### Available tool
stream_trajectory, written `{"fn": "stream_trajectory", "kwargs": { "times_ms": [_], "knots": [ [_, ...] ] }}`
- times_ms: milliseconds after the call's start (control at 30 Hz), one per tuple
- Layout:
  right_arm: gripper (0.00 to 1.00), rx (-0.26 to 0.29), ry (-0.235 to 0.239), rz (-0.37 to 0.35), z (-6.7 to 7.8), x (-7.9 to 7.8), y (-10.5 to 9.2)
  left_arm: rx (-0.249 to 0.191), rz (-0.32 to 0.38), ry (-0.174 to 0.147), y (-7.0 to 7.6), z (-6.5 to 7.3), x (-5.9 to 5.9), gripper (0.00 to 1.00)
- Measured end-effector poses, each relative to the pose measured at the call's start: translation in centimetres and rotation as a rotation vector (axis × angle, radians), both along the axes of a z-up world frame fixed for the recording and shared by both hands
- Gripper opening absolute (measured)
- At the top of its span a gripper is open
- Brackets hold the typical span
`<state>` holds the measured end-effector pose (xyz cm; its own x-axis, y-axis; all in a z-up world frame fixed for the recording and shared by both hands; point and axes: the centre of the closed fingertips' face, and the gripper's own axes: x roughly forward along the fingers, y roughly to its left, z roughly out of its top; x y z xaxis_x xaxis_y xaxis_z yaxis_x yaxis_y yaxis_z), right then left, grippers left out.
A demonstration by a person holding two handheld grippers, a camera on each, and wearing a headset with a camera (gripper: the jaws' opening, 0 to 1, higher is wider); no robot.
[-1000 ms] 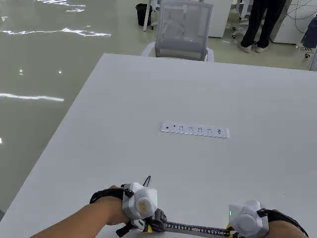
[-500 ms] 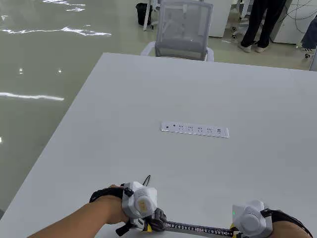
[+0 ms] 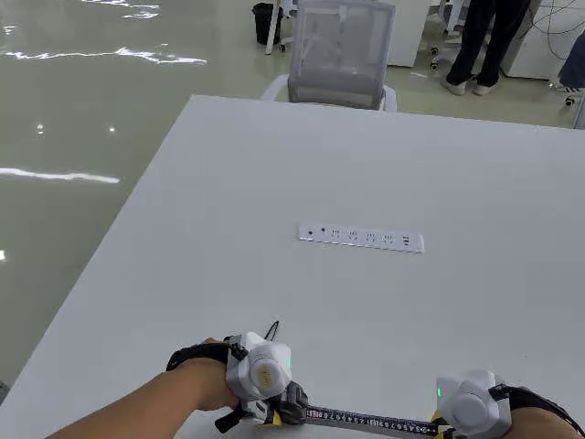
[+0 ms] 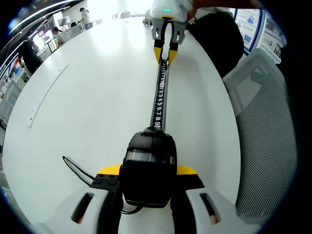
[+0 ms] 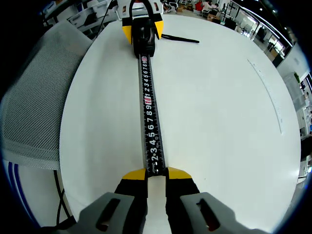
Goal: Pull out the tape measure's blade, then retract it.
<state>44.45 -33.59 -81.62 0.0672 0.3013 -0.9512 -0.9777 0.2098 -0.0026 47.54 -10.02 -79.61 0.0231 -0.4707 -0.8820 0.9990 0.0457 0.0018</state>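
Observation:
A black tape measure case (image 4: 148, 163) rests on the white table (image 3: 274, 183), and my left gripper (image 4: 148, 171) is shut on its sides. The black numbered blade (image 4: 159, 95) runs straight out of the case and lies along the table toward my right gripper (image 4: 165, 51). In the right gripper view the blade (image 5: 148, 107) stretches from the far case (image 5: 143, 36) to my right gripper (image 5: 156, 174), which is shut on the blade's end. From the head view, the case (image 3: 291, 408) and blade (image 3: 366, 422) lie at the table's near edge between both grippers.
A white power strip (image 3: 361, 239) lies mid-table. A grey mesh chair (image 3: 338, 55) stands at the far edge, with a person's legs (image 3: 480, 41) beyond it. Another mesh chair (image 5: 34, 97) sits close by the near edge. A black strap (image 5: 180, 39) trails from the case.
My right gripper has moved a little to the right with the blade's end, so more blade shows. The left gripper and case have stayed put.

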Motion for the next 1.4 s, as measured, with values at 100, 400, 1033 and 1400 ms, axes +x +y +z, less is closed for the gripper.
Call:
{"fn": "stream_trajectory", "kwargs": {
  "times_ms": [100,400,1033,1400],
  "knots": [
    [0.11,0.0,0.0,-0.001,-0.1,0.0,-0.2,0.0,0.001,0.0,0.0,0.0,0.0,0.33],
    [0.11,-0.003,-0.001,-0.003,-0.1,0.1,-0.6,-0.001,0.002,0.002,0.0,0.0,0.1,0.33],
    [0.11,-0.007,0.002,-0.015,-0.1,-0.1,-1.6,-0.002,0.005,0.003,0.0,0.0,0.1,0.33],
    [0.12,-0.003,-0.004,-0.024,0.0,-0.1,-1.6,-0.002,0.008,0.0,-0.1,-0.1,0.0,0.34]
  ]
}}
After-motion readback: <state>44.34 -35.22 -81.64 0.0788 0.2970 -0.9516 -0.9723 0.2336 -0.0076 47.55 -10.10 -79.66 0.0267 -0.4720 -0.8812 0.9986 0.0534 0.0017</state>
